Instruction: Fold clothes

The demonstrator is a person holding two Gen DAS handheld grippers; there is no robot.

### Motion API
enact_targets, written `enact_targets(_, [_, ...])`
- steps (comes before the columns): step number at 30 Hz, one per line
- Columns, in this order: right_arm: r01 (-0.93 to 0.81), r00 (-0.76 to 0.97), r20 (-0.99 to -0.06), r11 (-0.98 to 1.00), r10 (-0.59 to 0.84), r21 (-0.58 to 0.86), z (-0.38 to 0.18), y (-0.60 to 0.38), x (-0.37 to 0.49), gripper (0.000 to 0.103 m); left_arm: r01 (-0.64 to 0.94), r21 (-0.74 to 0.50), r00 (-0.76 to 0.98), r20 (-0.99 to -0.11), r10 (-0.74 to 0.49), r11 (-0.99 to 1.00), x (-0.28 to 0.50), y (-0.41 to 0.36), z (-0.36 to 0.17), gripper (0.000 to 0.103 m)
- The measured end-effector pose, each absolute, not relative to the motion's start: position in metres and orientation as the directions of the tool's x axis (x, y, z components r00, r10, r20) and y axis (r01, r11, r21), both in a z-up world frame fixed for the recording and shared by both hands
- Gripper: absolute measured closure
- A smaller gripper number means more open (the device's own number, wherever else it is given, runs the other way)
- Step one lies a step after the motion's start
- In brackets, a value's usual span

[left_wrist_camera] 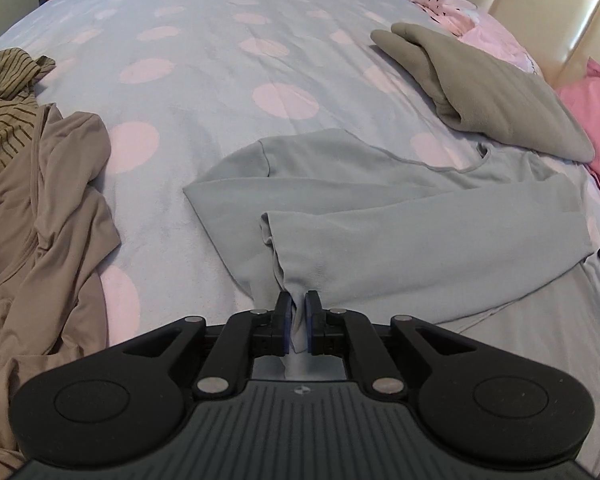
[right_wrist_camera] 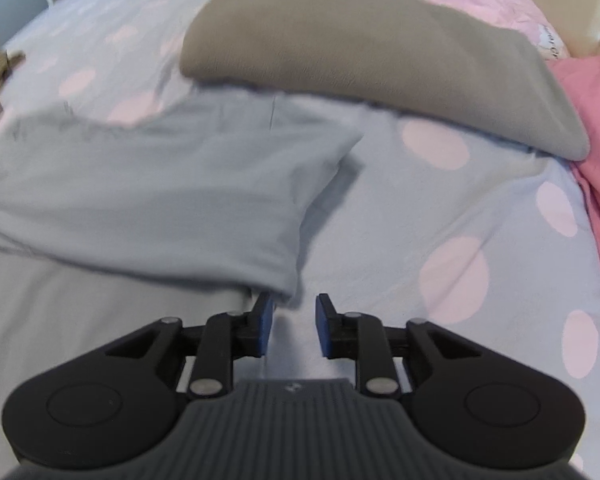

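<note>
A pale grey-blue long-sleeve top [left_wrist_camera: 380, 208] lies spread on the bed, one sleeve folded across its body. My left gripper [left_wrist_camera: 298, 304] is shut on the bunched edge of this top near its lower left. In the right wrist view the same top [right_wrist_camera: 148, 184] lies to the left, its folded corner just ahead of my right gripper [right_wrist_camera: 294, 310]. The right gripper is open and empty, hovering just above the bedcover beside that corner.
A folded taupe garment [left_wrist_camera: 500, 92] lies at the far right, also in the right wrist view [right_wrist_camera: 380, 44]. A loose tan garment [left_wrist_camera: 40, 220] and a striped one [left_wrist_camera: 4, 92] lie heaped at the left. Pink pillows [left_wrist_camera: 596, 120] and a cream headboard [left_wrist_camera: 540, 8] border the right.
</note>
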State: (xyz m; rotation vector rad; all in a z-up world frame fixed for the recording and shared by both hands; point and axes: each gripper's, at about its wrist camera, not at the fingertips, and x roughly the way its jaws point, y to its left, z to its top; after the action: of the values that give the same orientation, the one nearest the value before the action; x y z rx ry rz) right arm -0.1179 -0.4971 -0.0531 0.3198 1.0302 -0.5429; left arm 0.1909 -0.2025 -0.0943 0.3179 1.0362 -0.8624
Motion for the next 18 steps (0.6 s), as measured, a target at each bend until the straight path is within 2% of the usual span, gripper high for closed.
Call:
enact_targets(4, [0.624,0.454,-0.818,0.782,-0.352,0.010,-0.036,-0.511,-0.116,0.074,0.734,-0.116,0.293,-0.835,-0.466,0.670,0.192,-0.204,-0.081,0.080])
enact_targets(6, [0.659,0.491,-0.802,0.748,-0.341,0.086,-0.038,-0.526,-0.113,0.074,0.725,-0.122,0.307,-0.824,-0.477,0.678,0.194,-0.206,-0.076,0.079])
enact_targets(9, [0.704,0.518,-0.792,0.687,-0.322,0.181,-0.044,-0.547,-0.102,0.066,0.734,-0.134,0.304,-0.812,-0.498,0.666,0.197,-0.213,-0.076,0.079])
enact_targets(16, [0.764,0.520,-0.805,0.576,-0.286,0.289,-0.064,-0.589,-0.073,0.066,0.758,-0.125,0.281,-0.823,-0.493,0.640,0.202,-0.230,-0.093,0.079])
enact_targets(17, [0.772,0.512,-0.815,0.561,-0.273,0.297,-0.069,-0.593,-0.070,0.066,0.760,-0.120,0.278,-0.828,-0.487,0.638,0.203,-0.231,-0.097,0.079])
enact_targets(18, [0.776,0.509,-0.823,0.548,-0.253,0.311,-0.074,-0.597,-0.069,0.074,0.763,-0.116,0.274,-0.833,-0.480,0.636,0.203,-0.232,-0.100,0.079])
